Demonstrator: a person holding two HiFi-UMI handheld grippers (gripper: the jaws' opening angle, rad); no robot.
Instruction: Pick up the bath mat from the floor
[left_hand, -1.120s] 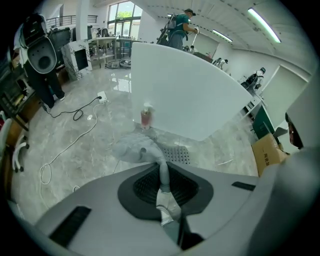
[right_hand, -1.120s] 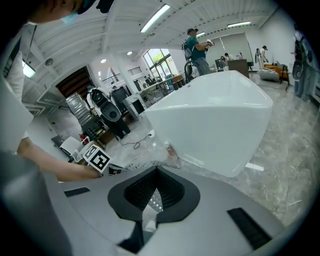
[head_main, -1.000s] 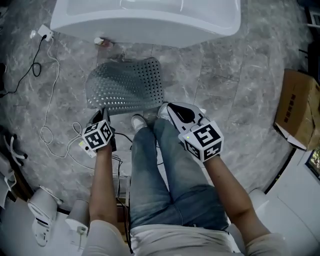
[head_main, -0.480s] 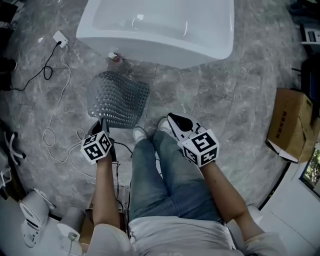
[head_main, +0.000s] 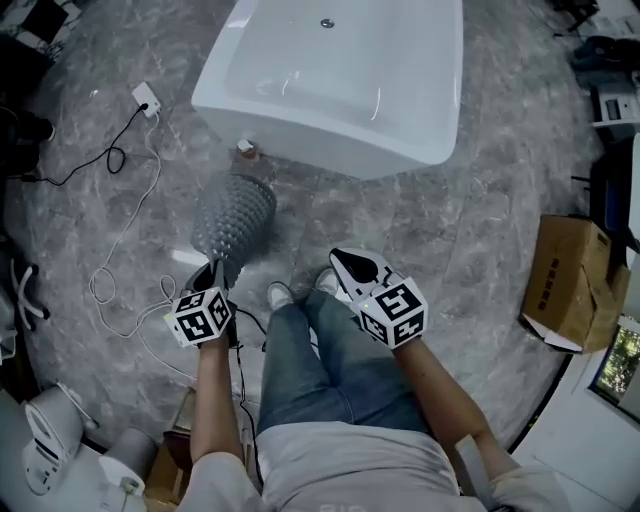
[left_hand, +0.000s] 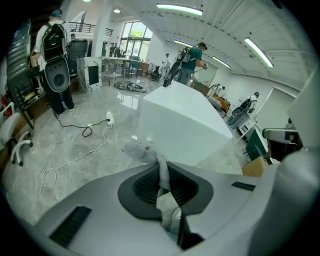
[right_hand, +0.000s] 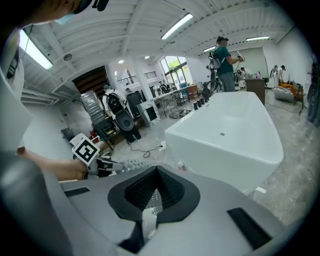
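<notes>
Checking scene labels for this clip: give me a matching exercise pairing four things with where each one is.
1 bath mat
2 bathtub
3 cardboard box
4 white plug

A on the floor, far right
B pinched in the left gripper, hanging bunched
C on the floor at left, on a cable
D ahead of the shoes

Pairs: 1-B, 2-D, 3-A, 4-C

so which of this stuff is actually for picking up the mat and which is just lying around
For the job:
- bath mat, hanging from the left tool
- left tool, shut on its edge

Just lying about:
- bathtub
- cardboard box
- power strip with its cable
</notes>
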